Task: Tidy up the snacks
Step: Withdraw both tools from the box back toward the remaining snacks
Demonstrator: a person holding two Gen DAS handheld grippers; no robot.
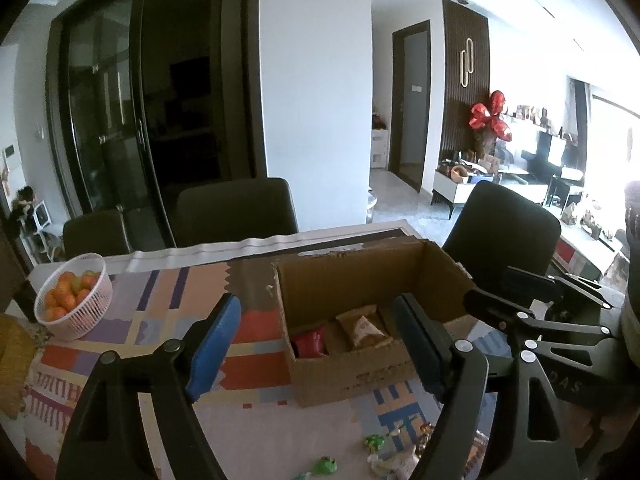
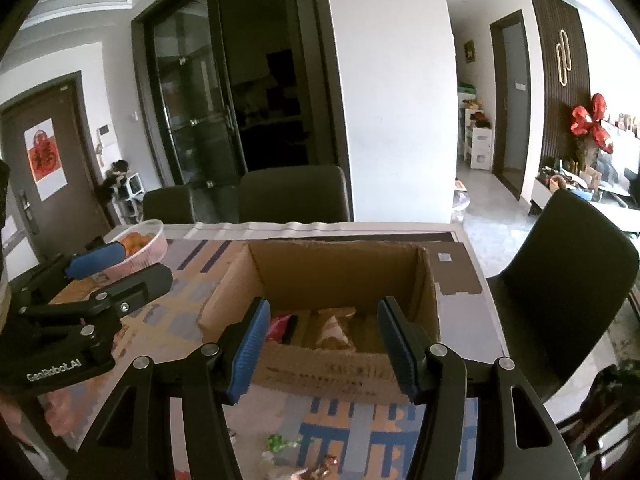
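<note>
Here, the cardboard box [image 1: 352,376] sits on the tabletop [image 1: 256,432] just ahead of both grippers, flaps open. The left gripper [image 1: 316,344] is spread, nothing between its blue pads; the box lies ahead and slightly to its right. The right gripper [image 2: 322,350] is also spread and empty, box straight ahead. Inside the box: a red packet [image 1: 310,342] at left and a tan snack packet [image 1: 362,326] beside it, touching. Loose green-wrapped snacks [image 1: 376,442] lie on the patterned tabletop near the camera, below the grippers. A white basket of oranges [image 1: 76,300] stands well left of the box.
</note>
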